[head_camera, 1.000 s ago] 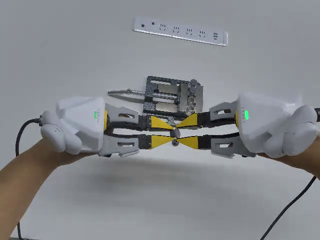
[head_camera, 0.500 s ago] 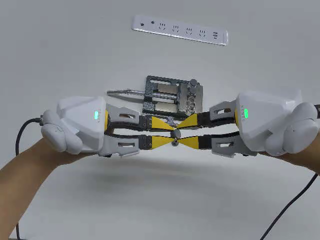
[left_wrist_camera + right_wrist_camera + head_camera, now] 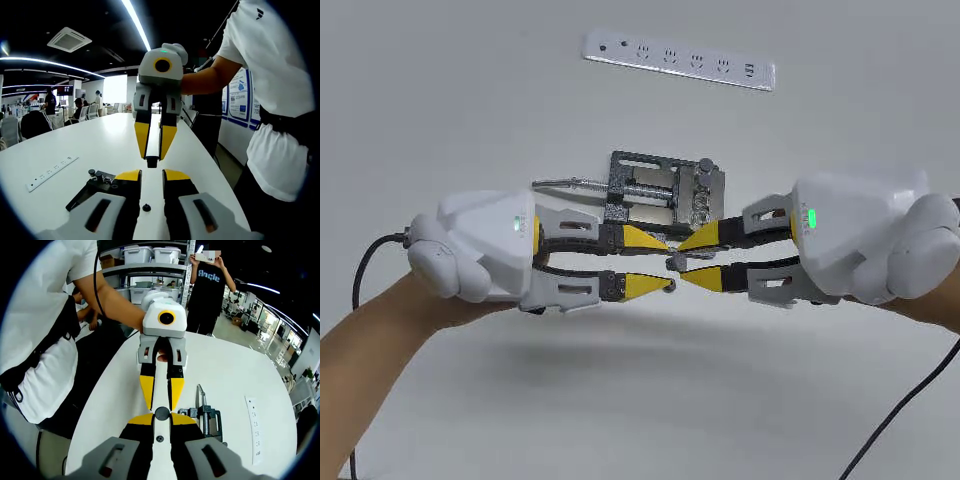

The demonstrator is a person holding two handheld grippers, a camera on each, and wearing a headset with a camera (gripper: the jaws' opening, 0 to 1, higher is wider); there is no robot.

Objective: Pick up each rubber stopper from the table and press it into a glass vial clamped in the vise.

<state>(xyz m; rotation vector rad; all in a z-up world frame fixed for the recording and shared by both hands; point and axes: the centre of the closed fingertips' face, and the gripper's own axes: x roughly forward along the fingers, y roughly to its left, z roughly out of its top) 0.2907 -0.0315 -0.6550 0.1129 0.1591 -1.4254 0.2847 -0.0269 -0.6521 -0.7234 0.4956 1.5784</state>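
Note:
My right gripper (image 3: 680, 263) is shut on a dark rubber stopper (image 3: 674, 263), held in the air in front of the vise (image 3: 645, 190). In the right gripper view the stopper (image 3: 161, 413) sits pinched between the yellow fingertips. My left gripper (image 3: 667, 263) faces it tip to tip, open, its jaws spread above and below the stopper. From the left gripper view the stopper (image 3: 152, 162) hangs at the tip of the right gripper (image 3: 153, 158). Glass vials (image 3: 700, 208) stand clamped at the vise's right end. A small dark round thing (image 3: 146, 207) lies below on the table.
A white power strip (image 3: 680, 60) lies at the far side of the white table (image 3: 640, 400). Black cables (image 3: 905, 405) trail from both grippers. The vise's screw handle (image 3: 565, 184) sticks out to the left. A person (image 3: 210, 285) stands beyond the table.
My left gripper's jaws have spread apart and come off the stopper. The right gripper keeps hold of it and has tilted slightly.

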